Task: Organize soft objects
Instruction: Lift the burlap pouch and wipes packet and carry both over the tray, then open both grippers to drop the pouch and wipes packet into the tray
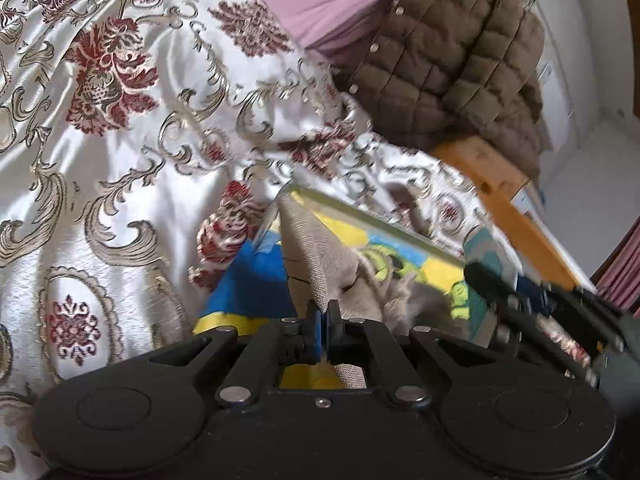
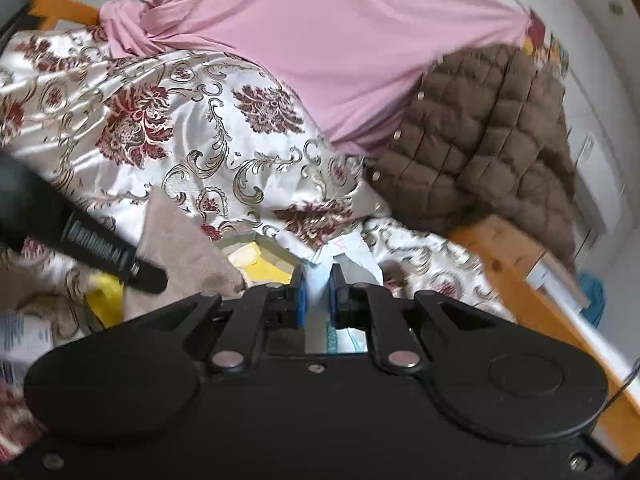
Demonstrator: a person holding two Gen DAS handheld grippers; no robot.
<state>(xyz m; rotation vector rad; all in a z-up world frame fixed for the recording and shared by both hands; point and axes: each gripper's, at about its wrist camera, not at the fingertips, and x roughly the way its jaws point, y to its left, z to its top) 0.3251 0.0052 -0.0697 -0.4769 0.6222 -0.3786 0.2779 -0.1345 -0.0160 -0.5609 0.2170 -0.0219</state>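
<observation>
Where quilt [image 2: 192, 128] lies: wooden bedframe [image 2: 508, 256].

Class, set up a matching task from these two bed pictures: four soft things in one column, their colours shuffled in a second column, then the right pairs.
Things:
1. sheet
2. jacket
3. bedspread
4. cloth in the left tongs

Colours:
A. beige
B. pink
C. white with dark red flowers
D. brown, quilted

Pairs: 1-B, 2-D, 3-C, 4-A
</observation>
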